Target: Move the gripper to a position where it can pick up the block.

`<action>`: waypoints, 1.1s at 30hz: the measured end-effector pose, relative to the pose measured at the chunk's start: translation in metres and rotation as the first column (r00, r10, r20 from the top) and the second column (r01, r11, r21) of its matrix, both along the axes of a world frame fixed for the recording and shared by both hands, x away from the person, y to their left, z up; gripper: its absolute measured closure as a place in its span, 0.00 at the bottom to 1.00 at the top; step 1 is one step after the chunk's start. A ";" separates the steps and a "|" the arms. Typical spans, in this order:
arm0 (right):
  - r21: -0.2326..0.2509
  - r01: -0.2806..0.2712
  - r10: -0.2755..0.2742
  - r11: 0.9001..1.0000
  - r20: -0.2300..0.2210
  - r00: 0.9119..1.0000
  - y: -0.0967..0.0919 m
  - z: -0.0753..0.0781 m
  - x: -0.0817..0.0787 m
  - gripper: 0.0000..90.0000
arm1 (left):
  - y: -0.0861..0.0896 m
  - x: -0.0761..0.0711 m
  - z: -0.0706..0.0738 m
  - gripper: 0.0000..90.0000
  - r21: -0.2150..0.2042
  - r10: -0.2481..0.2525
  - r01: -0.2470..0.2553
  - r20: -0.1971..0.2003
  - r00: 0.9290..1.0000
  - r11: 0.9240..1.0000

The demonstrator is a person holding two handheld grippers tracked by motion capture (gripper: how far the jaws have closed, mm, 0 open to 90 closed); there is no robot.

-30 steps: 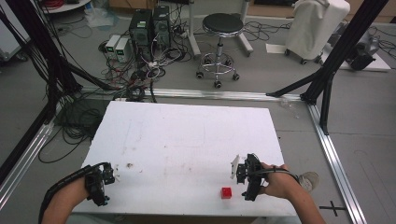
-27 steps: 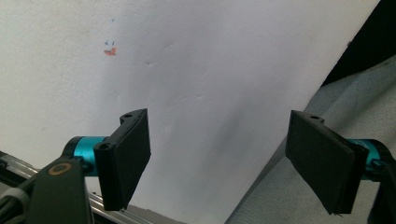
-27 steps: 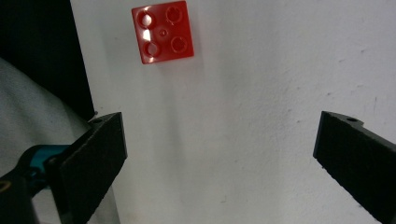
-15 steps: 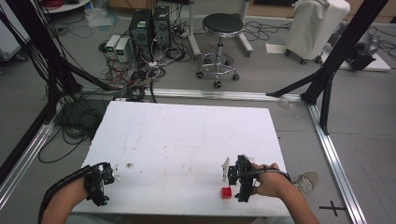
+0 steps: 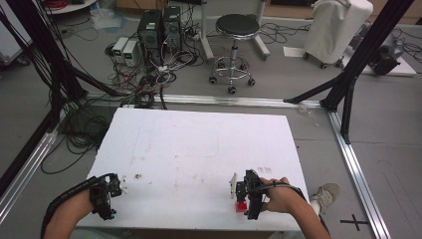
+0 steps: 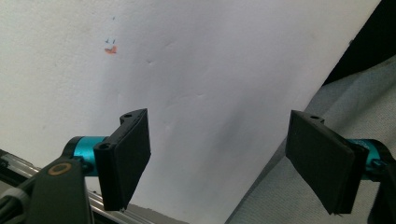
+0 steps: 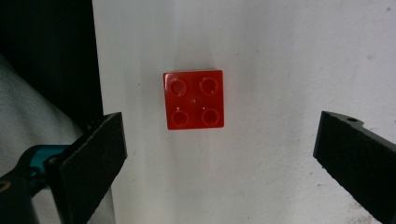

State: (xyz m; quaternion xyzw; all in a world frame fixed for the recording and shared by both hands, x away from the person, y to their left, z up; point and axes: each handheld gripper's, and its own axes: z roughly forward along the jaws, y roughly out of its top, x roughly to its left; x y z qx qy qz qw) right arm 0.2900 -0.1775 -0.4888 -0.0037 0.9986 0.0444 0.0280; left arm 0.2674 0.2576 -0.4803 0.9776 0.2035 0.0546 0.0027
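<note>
A white table [image 5: 199, 149] stands on a grey floor, with computer towers [image 5: 159, 27], tangled cables and a black stool [image 5: 238, 25] beyond its far edge, and aluminium rails along its sides.

At the near left corner the left gripper [image 5: 113, 186] rests by the table's edge, its jaws wide apart with nothing between them; the left gripper view shows bare white surface and a small orange mark [image 6: 110, 50] farther off.

To the right, near the front edge, the right gripper [image 5: 240, 195] hovers directly over a red four-stud brick [image 7: 194, 99]. In the right gripper view its jaws stand fully spread on either side of the brick, clear of it and holding nothing. The brick lies flat, studs up, close to the table's edge.

The step in hand looks like a grasp of the brick. To do it well, the brick should sit midway between the jaws, with the pads [image 7: 98, 144] parallel to two opposite flat sides, lowered below stud height before closing, so that it is not nudged toward the nearby edge.
</note>
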 end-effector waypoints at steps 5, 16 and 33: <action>-0.008 -0.001 0.001 1.000 -0.009 1.000 0.003 -0.008 -0.001 0.02 | 0.000 0.000 -0.001 0.25 -0.002 0.001 -0.001 0.003 1.000 1.000; -0.019 -0.002 0.001 1.000 -0.025 1.000 0.008 -0.027 -0.003 0.02 | -0.001 0.000 -0.003 0.25 0.002 -0.004 0.004 -0.004 1.000 1.000; -0.036 -0.005 0.003 0.999 -0.035 0.999 0.011 -0.037 -0.002 0.02 | -0.001 0.001 -0.003 0.25 0.002 -0.004 0.004 -0.003 1.000 1.000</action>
